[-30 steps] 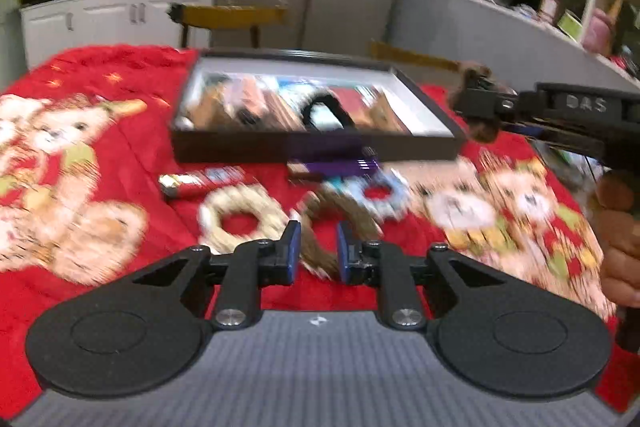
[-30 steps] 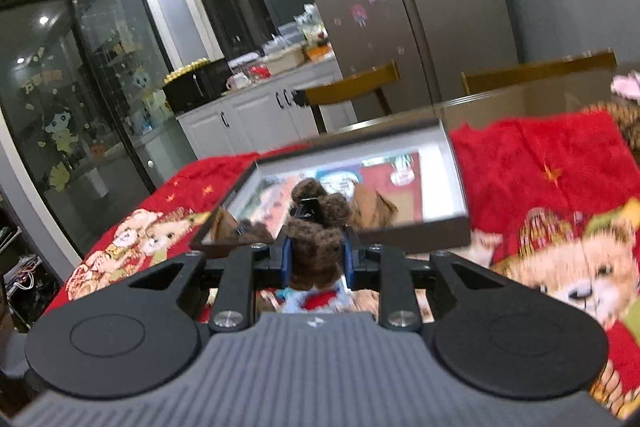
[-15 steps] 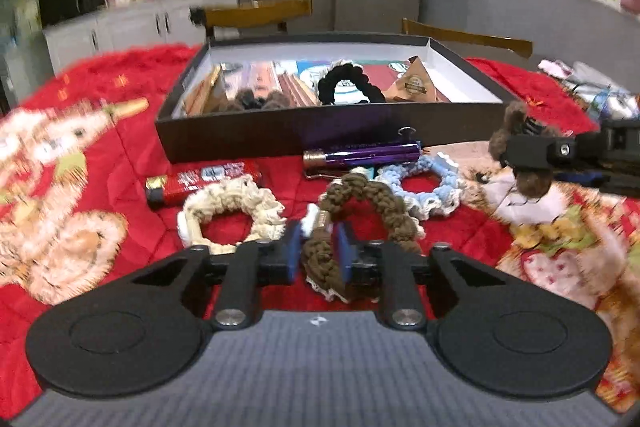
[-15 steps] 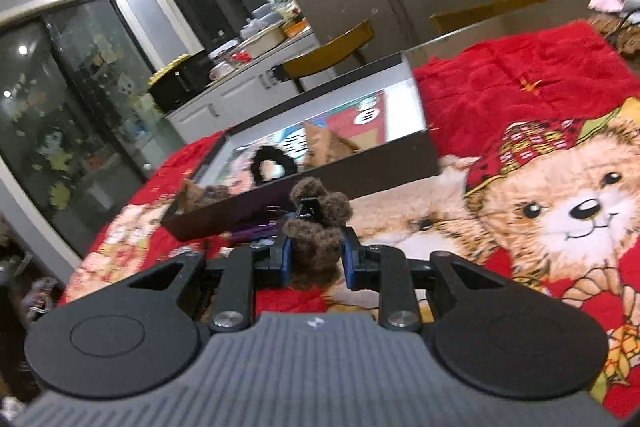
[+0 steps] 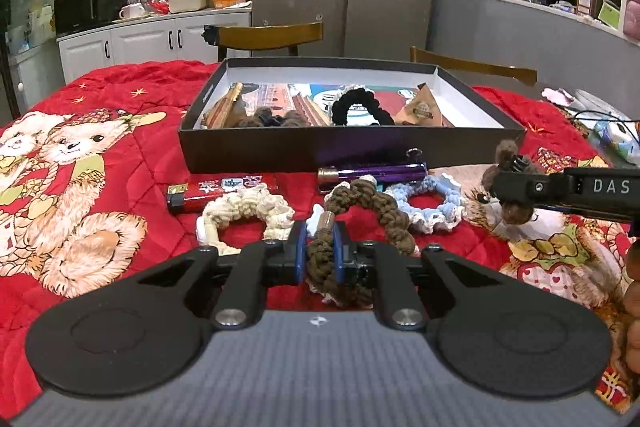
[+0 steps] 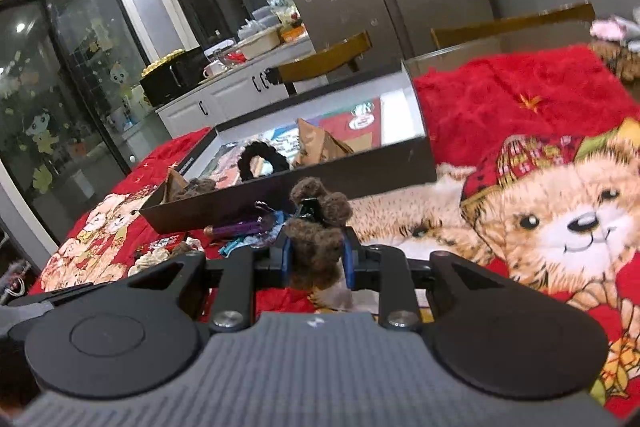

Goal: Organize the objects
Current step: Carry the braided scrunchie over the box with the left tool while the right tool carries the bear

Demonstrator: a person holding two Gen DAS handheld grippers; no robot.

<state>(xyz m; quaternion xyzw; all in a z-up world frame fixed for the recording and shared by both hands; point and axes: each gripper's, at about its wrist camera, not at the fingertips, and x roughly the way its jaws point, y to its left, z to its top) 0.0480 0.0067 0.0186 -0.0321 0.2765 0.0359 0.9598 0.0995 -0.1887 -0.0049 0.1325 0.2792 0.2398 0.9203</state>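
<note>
My left gripper (image 5: 320,251) is shut on a dark brown braided scrunchie (image 5: 372,203) that lies on the red blanket. My right gripper (image 6: 316,255) is shut on a fuzzy brown scrunchie (image 6: 316,251) and holds it just above the blanket; it also shows at the right of the left wrist view (image 5: 514,187). A black open box (image 5: 348,147) stands behind, holding a black scrunchie (image 5: 360,107), a brown fuzzy scrunchie (image 5: 272,119) and paper packets. A cream scrunchie (image 5: 244,211), a light blue scrunchie (image 5: 428,199), a red lighter (image 5: 220,189) and a purple tube (image 5: 372,173) lie before the box.
The table carries a red bear-print blanket (image 5: 80,163). Two wooden chairs (image 5: 268,37) stand behind the table. Wrapped items and a cable (image 5: 600,123) lie at the far right. White cabinets (image 5: 152,43) and a fridge stand beyond.
My left gripper has closed on the dark brown braided scrunchie. My right gripper, still holding the fuzzy brown scrunchie, has come down from over the box to the blanket on the right.
</note>
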